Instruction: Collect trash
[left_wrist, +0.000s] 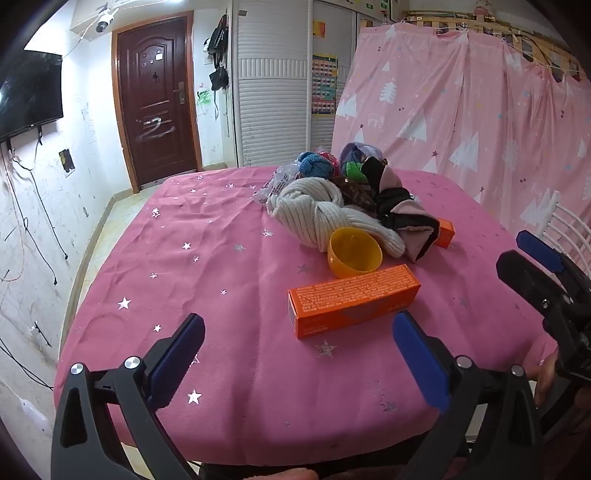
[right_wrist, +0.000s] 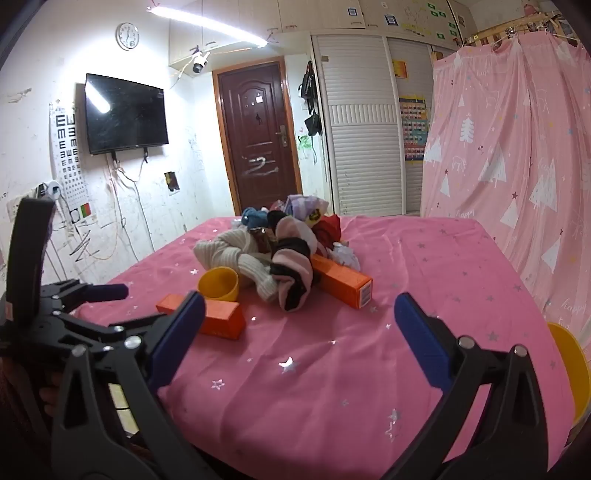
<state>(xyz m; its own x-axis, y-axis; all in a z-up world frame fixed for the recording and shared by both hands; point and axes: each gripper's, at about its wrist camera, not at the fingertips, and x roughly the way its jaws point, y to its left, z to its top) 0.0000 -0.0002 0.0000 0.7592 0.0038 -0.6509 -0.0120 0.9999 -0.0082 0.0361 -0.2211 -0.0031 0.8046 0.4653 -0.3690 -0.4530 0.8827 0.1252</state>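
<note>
A: On the pink star-print worktop, what lies where?

B: A rigid orange carton at twelve o'clock of the left gripper; behind it a smooth yellow cup and soft knitwear.

A: Jaws?

B: Both wide and empty, right gripper too. I'd take the carton across its narrow sides.

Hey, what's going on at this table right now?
A person holds two grippers over a pink star-print tablecloth. Both the left gripper and the right gripper are open and hold nothing. Ahead lie two orange boxes, a yellow cup and a pile of socks. Nothing is picked up yet.
</note>
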